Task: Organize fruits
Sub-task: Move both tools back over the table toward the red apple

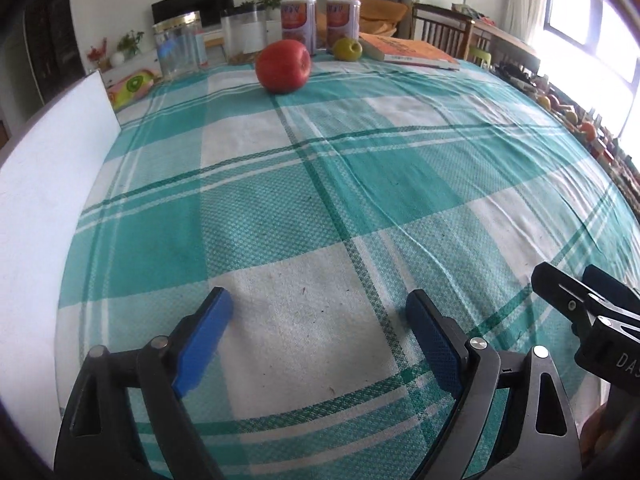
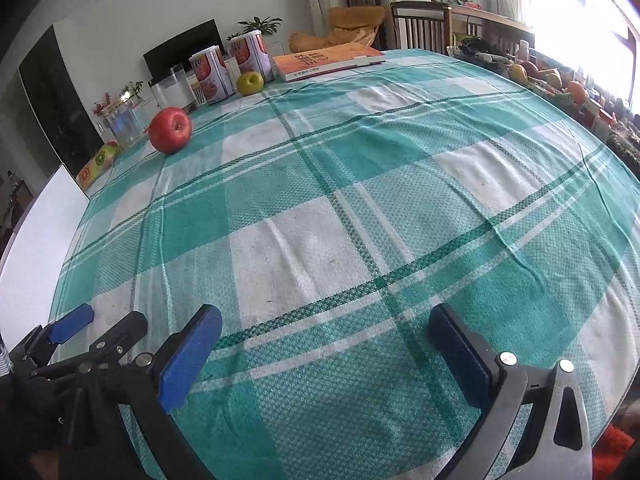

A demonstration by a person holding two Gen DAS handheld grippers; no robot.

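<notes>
A red apple sits on the green-and-white checked tablecloth toward the far side. A smaller green apple lies behind it, next to two cans. My left gripper stands open low over the near part of the cloth, with nothing between its blue pads. My right gripper is open just to its right, also holding nothing. Each shows in the other's view: the right gripper at the right edge, the left gripper at lower left.
Two printed cans, a clear jar, a plastic container and an orange book line the far edge. A white board stands at the left. More fruit is piled beyond the right edge.
</notes>
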